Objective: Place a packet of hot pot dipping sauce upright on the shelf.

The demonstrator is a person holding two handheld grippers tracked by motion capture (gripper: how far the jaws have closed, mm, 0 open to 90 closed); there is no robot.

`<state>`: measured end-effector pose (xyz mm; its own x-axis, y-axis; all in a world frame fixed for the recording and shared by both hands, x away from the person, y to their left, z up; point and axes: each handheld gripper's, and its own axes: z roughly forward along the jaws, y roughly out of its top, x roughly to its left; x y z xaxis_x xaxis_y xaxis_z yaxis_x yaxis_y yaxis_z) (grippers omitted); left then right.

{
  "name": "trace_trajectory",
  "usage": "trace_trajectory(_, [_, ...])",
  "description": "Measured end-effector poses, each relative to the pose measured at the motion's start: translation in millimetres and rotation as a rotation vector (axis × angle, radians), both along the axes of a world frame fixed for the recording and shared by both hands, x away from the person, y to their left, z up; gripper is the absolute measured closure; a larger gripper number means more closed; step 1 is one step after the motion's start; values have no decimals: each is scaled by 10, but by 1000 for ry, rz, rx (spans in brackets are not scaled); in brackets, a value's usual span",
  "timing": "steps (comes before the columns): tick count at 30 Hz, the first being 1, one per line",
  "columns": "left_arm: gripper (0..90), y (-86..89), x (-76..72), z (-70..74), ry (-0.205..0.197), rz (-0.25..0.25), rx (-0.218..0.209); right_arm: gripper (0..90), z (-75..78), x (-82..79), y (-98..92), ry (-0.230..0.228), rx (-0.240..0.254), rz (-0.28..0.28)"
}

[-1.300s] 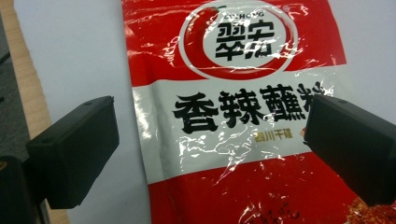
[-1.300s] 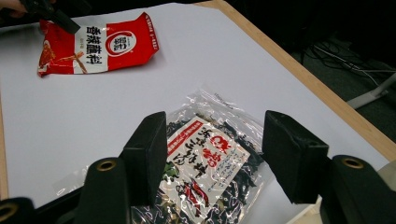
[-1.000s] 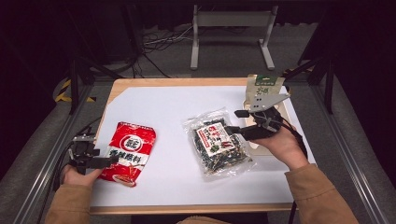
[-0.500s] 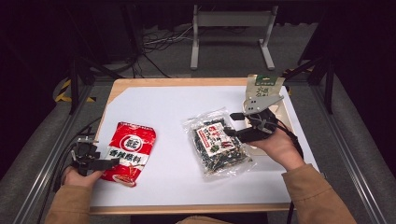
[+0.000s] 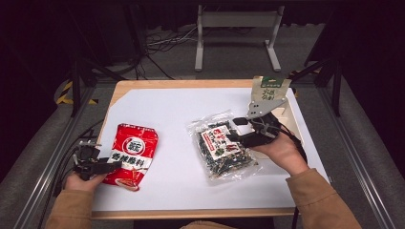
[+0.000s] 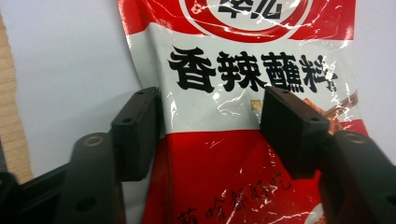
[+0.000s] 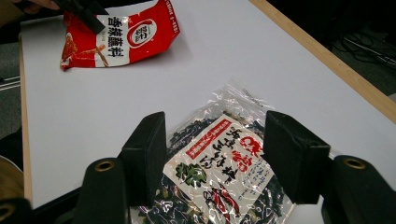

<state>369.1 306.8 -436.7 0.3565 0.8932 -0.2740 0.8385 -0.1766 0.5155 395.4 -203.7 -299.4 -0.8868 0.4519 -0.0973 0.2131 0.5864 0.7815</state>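
My left gripper (image 5: 102, 164) has its jaws spread, low over the near left edge of the red sauce packet (image 5: 131, 155); in the left gripper view the packet (image 6: 243, 116) lies flat between and past the jaws, and I can't tell if they touch it. My right gripper (image 5: 239, 136) is also spread, over the right side of the clear seaweed bag (image 5: 220, 150), which shows between its jaws in the right gripper view (image 7: 219, 163). The two packs lie apart on a white sheet (image 5: 176, 109) covering a wooden tabletop (image 5: 143, 85). A small green-topped packet (image 5: 270, 89) sits at the far right corner. Beyond that I see grey floor (image 5: 229, 67), a metal stand (image 5: 236, 28), cables, a dark room.
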Motion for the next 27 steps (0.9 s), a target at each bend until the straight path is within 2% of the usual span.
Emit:
trace_trajectory(4, [489,-6,-7,11,-1,1,-4,398,-11,-1,24,1,-1,5])
trace_trajectory(6, [551,-7,-10,16,-3,0,-3,398,-16,-2,34,2,-1,7])
trace_trajectory(7, [551,-13,-17,27,-12,-6,1,398,-16,-2,34,2,-1,7])
trace_trajectory(9, [635,-30,-27,44,-24,-14,19,399,-23,-4,45,4,2,12])
trace_trajectory(13, [730,-61,-45,81,-37,-23,40,400,-41,-4,64,10,2,18])
trace_trajectory(17, [768,-102,-57,100,-48,-46,60,401,-61,-6,76,13,3,21])
trace_trajectory(22, [789,-110,-72,104,-66,-53,30,412,-94,-11,92,25,6,28])
trace_trajectory(24, [794,-131,-97,139,-96,-59,15,421,-109,-21,108,28,8,34])
trace_trajectory(27, [795,-139,-128,189,-119,-68,2,427,-119,-26,124,35,9,39])
